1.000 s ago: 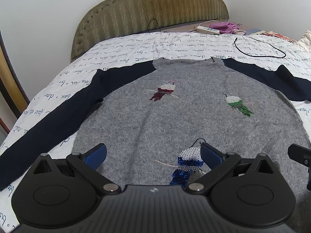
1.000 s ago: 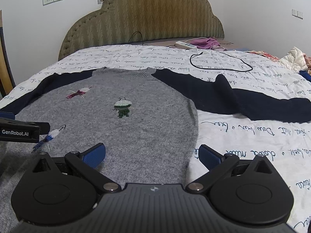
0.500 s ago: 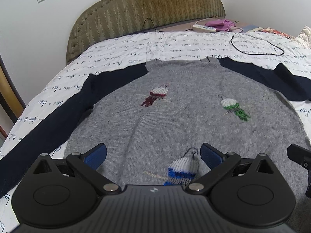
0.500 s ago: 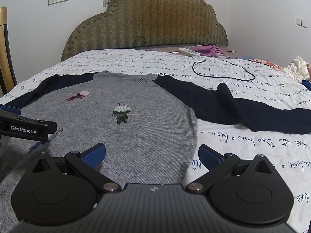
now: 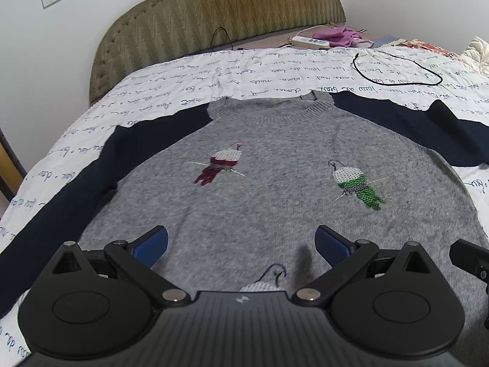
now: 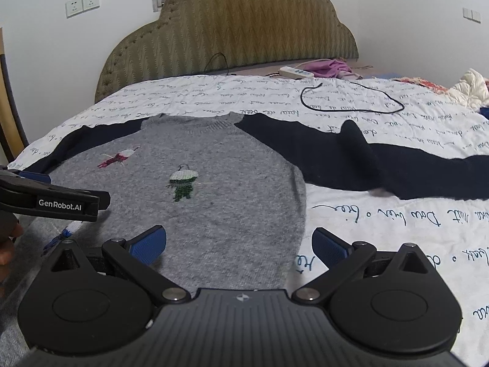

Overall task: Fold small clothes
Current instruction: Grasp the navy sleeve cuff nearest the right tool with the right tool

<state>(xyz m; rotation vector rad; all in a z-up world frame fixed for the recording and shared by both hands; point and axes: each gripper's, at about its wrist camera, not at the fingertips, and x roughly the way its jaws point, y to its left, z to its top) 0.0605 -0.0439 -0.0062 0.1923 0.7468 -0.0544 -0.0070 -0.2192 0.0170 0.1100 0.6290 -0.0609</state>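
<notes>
Bedspread (image 5: 189, 85) carries sweater (image 5: 275, 189) flat beneath both spread tools (image 5: 241, 241).

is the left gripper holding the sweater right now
No: the left gripper has its jaws spread wide apart above the grey sweater, with no fabric pinched between them.

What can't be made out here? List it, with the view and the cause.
- Bottom hem of the grey knit sweater with navy sleeves: both views, hidden behind the gripper bodies.
- Blue sequin bird: left wrist view, mostly covered by the open left gripper.
- Right sleeve cuff: right wrist view, cut off by the frame edge beyond the open right gripper.
- Black script on the white bedsheet: too small and distorted to read.
</notes>
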